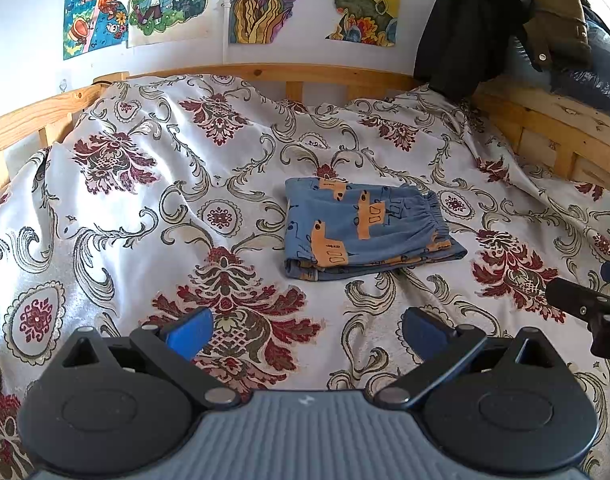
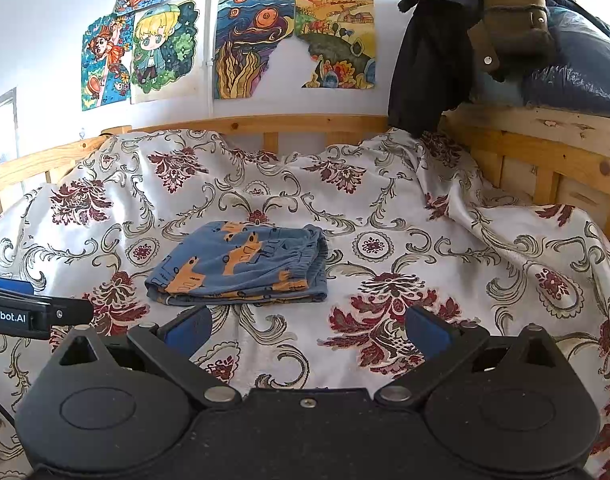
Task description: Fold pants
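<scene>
Floral bedspread (image 1: 117, 216) carries folded blue truck-print cotton pants (image 1: 365, 230), long axis crosswise, ahead between my released left hand-held gripper (image 1: 307, 330) and released right hand-held gripper (image 2: 307, 330).

Black gripper (image 2: 308, 330) frames, blue fingertips (image 2: 189, 330), silver screws

A bed (image 2: 405, 208) fills the room, spread with a pale, glossy cover (image 1: 137, 216) patterned in dark red flowers and grey-green scrolls, rumpled toward the far edge. A slatted pine frame (image 2: 265, 124) runs behind it and down the right side. On the white wall (image 1: 25, 20) above hang bright hand-coloured drawings (image 2: 153, 48), one torn at its lower edge. Dark clothes (image 1: 465, 32) and an olive bag (image 2: 509, 12) are heaped over the frame's right corner. Daylight glints on the cover.
</scene>
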Motion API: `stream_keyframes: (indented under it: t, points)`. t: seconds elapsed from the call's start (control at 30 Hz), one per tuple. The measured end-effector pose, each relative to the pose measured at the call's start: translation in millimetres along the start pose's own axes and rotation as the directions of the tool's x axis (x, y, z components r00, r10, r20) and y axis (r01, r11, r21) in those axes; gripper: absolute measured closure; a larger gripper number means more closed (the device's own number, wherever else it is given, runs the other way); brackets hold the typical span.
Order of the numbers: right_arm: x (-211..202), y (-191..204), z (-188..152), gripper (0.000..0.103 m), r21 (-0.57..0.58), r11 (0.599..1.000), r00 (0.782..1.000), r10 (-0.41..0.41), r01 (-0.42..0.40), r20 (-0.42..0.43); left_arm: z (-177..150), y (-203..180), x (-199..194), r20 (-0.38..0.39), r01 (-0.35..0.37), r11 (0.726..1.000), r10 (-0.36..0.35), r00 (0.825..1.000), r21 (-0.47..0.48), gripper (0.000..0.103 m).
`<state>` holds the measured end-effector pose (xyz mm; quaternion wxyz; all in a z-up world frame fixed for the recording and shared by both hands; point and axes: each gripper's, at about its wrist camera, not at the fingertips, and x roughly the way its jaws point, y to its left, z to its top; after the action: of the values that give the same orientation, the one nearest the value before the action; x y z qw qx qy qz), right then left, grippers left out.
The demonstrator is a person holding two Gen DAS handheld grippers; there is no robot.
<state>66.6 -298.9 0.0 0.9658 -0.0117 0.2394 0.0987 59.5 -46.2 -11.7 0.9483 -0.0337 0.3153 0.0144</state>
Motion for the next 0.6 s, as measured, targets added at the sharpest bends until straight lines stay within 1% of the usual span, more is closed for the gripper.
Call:
stream_keyframes:
  t: [0.6]
  points:
    - [0.0, 0.0, 0.1, 0.001, 0.001, 1.0, 1.0, 0.0, 0.0, -0.002, -0.3, 0.8, -0.3, -0.005, -0.003, 1.0, 0.003, 1.0, 0.0, 0.0]
